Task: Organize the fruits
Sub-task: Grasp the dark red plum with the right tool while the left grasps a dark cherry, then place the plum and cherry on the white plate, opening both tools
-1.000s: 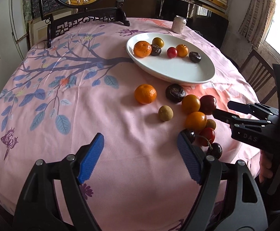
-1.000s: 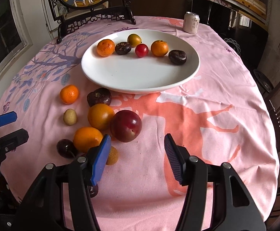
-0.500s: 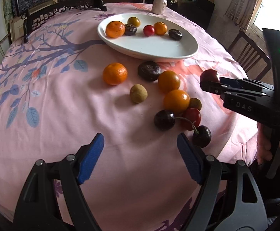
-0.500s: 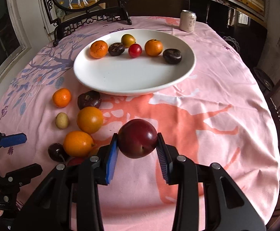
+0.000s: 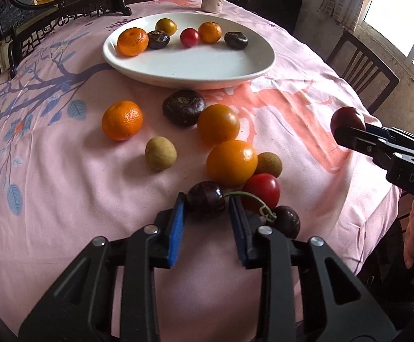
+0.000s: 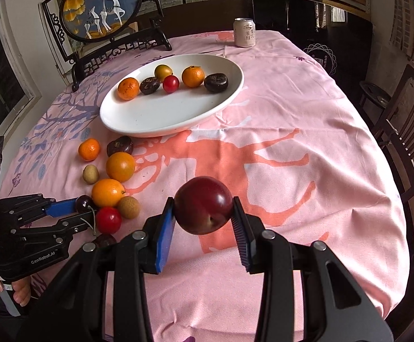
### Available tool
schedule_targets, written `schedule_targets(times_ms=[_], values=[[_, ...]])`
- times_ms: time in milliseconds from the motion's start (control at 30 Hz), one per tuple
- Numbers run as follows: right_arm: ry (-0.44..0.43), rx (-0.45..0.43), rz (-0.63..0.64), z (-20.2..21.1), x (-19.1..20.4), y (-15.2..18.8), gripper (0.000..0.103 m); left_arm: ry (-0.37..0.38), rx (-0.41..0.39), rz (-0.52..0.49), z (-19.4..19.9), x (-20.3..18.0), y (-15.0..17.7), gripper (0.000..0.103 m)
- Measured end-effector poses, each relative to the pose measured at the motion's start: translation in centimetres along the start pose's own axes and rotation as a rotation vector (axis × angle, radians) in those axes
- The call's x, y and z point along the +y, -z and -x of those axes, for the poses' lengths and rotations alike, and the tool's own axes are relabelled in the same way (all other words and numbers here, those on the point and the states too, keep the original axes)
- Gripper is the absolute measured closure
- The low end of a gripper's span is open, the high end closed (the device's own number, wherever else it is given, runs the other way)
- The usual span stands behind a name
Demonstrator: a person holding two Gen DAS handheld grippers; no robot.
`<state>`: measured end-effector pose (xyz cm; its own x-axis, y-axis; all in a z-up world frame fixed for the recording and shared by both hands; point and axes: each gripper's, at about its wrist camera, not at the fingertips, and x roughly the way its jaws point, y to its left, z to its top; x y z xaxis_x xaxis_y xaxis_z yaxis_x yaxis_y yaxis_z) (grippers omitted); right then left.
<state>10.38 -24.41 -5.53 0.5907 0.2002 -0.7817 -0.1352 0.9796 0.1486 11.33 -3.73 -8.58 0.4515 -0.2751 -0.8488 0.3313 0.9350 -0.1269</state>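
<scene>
Item one: your right gripper (image 6: 204,213) carries a dark red plum (image 6: 203,205), pinched across its middle between both blue pads and lifted clear of the pink tablecloth (image 6: 306,119). Gripping at the widest girth probably keeps a round, smooth fruit from rolling out on the way to the dish.

Item two: your left gripper (image 5: 207,206) is down among the loose fruit, its jaws closing on a dark cherry (image 5: 206,199); the pads sit against both of its sides. A green stem (image 5: 252,199) appears to tie it to a second dark cherry (image 5: 285,221) just beside the right-hand jaw, so expect the pair to rise together.

Item three, destination: a white oval plate (image 6: 155,116) further up the table, already holding six fruits along its far side, with its near half bare.

Item four, still on the cloth: two oranges (image 5: 231,162), a mandarin (image 5: 122,119), a dark wrinkled fruit (image 5: 183,107), two tan longans (image 5: 160,153) and a red cherry tomato (image 5: 264,189), which touches the cherries.

Item five, surroundings: a drinks can (image 6: 244,32) beyond the plate, a framed deer screen (image 6: 101,8) and chairs. Nothing stands between the plum and the plate; the crowding is around your left jaws.
</scene>
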Motion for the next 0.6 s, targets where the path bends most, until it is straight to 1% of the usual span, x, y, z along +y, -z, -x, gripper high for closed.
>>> schedule_targets(times_ms=[33, 333, 600], values=[[-0.001, -0.002, 0.001, 0.1, 0.0, 0.0, 0.064, -0.003, -0.007, -0.002, 0.1, -0.1, 0.0, 0.075], [-0.014, -0.006, 0.021, 0.4, 0.9, -0.1, 0.064, 0.001, -0.059, 0.022, 2.3, 0.4, -0.2, 0.075], [-0.018, 0.007, 0.024, -0.2, 1.2, -0.2, 0.064, 0.002, -0.093, 0.035, 3.7, 1.2, -0.9, 0.075]])
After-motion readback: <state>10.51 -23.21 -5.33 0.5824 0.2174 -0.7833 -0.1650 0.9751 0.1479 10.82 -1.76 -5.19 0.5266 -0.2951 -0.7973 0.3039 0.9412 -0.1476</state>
